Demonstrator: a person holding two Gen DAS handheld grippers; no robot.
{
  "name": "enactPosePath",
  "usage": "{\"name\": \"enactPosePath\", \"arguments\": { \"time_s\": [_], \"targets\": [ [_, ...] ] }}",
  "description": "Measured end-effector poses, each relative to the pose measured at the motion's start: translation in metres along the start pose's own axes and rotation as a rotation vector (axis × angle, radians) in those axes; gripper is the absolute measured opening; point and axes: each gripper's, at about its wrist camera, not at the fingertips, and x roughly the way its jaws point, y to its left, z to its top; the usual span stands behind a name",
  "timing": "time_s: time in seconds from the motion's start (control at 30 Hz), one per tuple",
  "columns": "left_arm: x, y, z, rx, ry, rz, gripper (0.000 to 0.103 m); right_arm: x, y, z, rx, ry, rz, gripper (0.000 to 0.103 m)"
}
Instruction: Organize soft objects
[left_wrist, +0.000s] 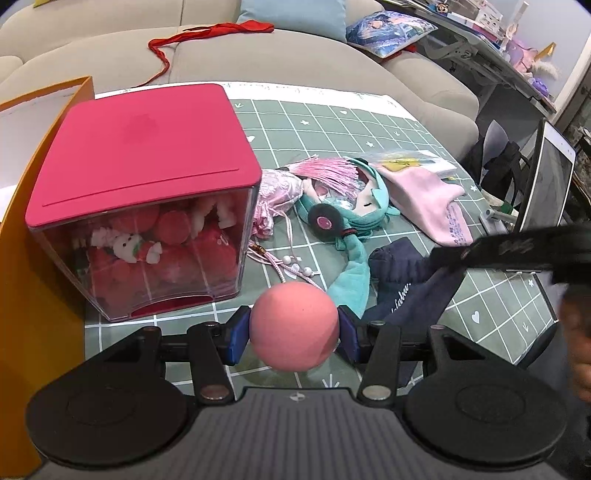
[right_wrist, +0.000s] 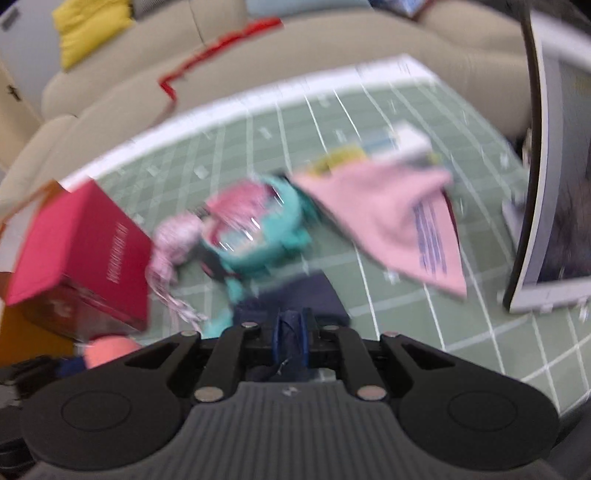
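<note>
My left gripper (left_wrist: 294, 326) is shut on a pink foam ball (left_wrist: 294, 325), held just above the green grid mat (left_wrist: 369, 122), right of a clear box with a red lid (left_wrist: 140, 147) that holds red plush toys. My right gripper (right_wrist: 290, 332) is shut on a navy cloth (right_wrist: 291, 291); the same navy cloth (left_wrist: 402, 280) lifts toward the blurred right gripper (left_wrist: 517, 251) in the left wrist view. A teal-haired doll (left_wrist: 343, 210) and a pink cloth (left_wrist: 428, 195) lie behind. The right wrist view is blurred; doll (right_wrist: 258, 221), pink cloth (right_wrist: 388, 218) and box (right_wrist: 81, 251) show there.
An orange paper bag (left_wrist: 22, 258) stands left of the box. A pink lace pouch with cords (left_wrist: 273, 195) lies beside the doll. A tablet on a stand (left_wrist: 546, 177) is at the right edge. A beige sofa (left_wrist: 258, 55) with a red ribbon is behind.
</note>
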Motion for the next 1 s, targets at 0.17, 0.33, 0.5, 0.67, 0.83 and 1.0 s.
{"name": "enactPosePath", "arguments": {
  "time_s": [0.17, 0.33, 0.5, 0.67, 0.83, 1.0],
  "targets": [
    [0.001, -0.002, -0.001, 0.009, 0.004, -0.004, 0.057, 0.019, -0.013, -0.005, 0.029, 0.075, -0.035, 0.053],
    [0.001, -0.001, 0.000, 0.004, 0.010, -0.004, 0.057, 0.016, -0.014, 0.001, 0.021, 0.023, -0.077, 0.081],
    [0.002, -0.003, -0.001, 0.010, 0.019, -0.011, 0.057, 0.044, -0.001, 0.007, -0.018, 0.050, -0.076, 0.081],
    [0.000, -0.004, -0.002, 0.009, 0.021, -0.009, 0.057, 0.055, 0.009, 0.008, -0.068, 0.043, -0.141, 0.083],
    [-0.001, -0.002, -0.001, -0.001, 0.023, -0.009, 0.057, 0.050, 0.015, -0.002, -0.134, -0.005, -0.181, 0.066],
    [-0.002, -0.002, -0.001, 0.000, 0.022, -0.007, 0.057, 0.041, 0.015, -0.003, -0.133, -0.029, -0.171, 0.011]
  ]
}}
